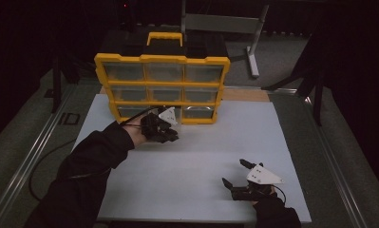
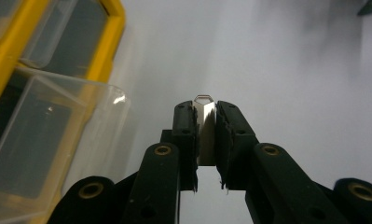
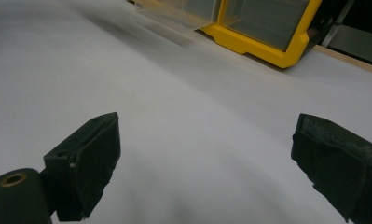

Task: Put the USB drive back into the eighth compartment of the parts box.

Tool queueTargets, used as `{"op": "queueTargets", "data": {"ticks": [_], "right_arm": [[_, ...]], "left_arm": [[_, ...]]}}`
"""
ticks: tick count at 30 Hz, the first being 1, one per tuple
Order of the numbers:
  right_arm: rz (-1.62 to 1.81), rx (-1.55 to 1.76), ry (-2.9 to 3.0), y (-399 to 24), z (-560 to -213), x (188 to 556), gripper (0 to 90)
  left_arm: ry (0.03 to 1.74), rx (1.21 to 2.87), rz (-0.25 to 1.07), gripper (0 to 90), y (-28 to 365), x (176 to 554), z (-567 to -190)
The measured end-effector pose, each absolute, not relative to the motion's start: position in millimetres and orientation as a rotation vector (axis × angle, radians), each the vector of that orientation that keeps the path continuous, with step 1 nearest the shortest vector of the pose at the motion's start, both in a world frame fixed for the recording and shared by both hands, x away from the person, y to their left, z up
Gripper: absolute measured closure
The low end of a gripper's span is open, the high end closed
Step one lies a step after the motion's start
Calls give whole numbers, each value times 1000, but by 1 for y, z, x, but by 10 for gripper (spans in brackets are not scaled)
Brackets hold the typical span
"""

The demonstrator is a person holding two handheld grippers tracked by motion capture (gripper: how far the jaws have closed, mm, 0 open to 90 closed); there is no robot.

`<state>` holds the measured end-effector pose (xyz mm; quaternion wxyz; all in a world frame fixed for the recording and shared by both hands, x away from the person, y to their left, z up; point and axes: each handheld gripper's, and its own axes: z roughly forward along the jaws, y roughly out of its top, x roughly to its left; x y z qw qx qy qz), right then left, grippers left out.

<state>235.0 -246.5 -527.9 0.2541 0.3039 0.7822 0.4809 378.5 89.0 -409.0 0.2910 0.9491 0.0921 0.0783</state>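
On the left side of the white tabletop (image 1: 187, 156), the left tongs (image 1: 170, 130) sit just in front of a yellow organizer case (image 1: 162, 59) with clear drawers, which stands upright near the far edge. In the left gripper view, the jaws of the left tongs (image 2: 205, 112) are closed on a small flat metal piece (image 2: 205, 126), silver in colour, with a pointed tip that sticks out a little past the jaw ends. What exactly this piece is, I cannot tell. Beside the jaws, one clear drawer (image 2: 48, 149) is pulled out from the bottom row of the case (image 2: 104, 42). Near the right part of the front edge, the right tongs (image 1: 234, 173) rest low over the tabletop with the jaws wide apart and nothing between them. In the right gripper view, the two black pads (image 3: 97, 163) stand far from each other over the bare white surface (image 3: 197, 140).
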Motion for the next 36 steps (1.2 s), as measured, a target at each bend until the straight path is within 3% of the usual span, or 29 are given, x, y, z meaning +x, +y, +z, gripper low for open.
{"op": "queueTargets", "data": {"ticks": [36], "right_arm": [[1312, 822, 2127, -246, -528, 235, 84]], "left_arm": [[535, 2434, 332, 799, 127, 423, -394]]}}
